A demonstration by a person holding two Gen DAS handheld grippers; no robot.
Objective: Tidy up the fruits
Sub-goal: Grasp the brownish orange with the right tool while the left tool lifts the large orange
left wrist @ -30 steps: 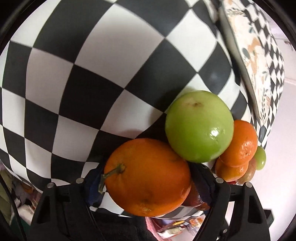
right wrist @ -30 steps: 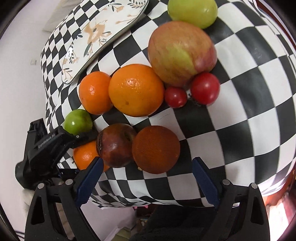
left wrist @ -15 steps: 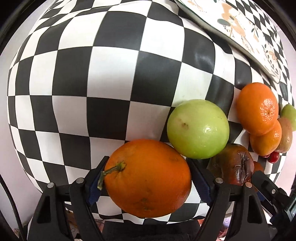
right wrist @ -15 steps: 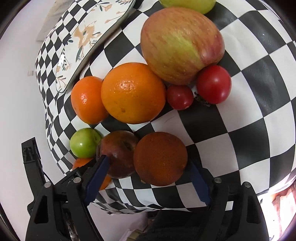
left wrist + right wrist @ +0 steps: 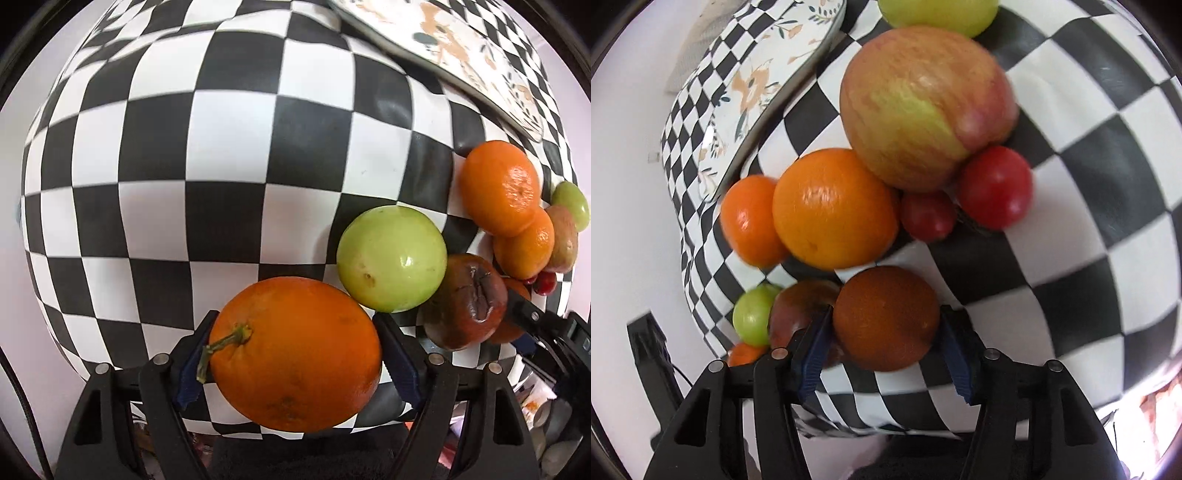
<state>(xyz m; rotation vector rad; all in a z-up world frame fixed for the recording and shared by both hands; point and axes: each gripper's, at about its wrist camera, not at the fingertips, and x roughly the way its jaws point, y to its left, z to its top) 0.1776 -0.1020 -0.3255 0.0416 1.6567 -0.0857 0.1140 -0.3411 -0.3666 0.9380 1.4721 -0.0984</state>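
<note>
**Two fruits gripped, pile still unsorted**

A big orange (image 5: 295,365) is clamped in the left tool (image 5: 291,354) at the lower centre of its view. The right tool (image 5: 886,343) has just been closing, and a dark brownish fruit (image 5: 886,317) is now pinched at lower centre. Most fruit is still clustered on the checkered desk (image 5: 221,147), near the flowered tray (image 5: 768,85). The destination isn't shown; the green fruit (image 5: 938,14) at the top edge is cut off.

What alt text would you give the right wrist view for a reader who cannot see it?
The right gripper, whose jaws have just been closing, clamps a round dark brownish-orange fruit on a black-and-white checkered tablecloth. Beyond it cluster a bright orange, a red-green apple and two red tomatoes.
</note>
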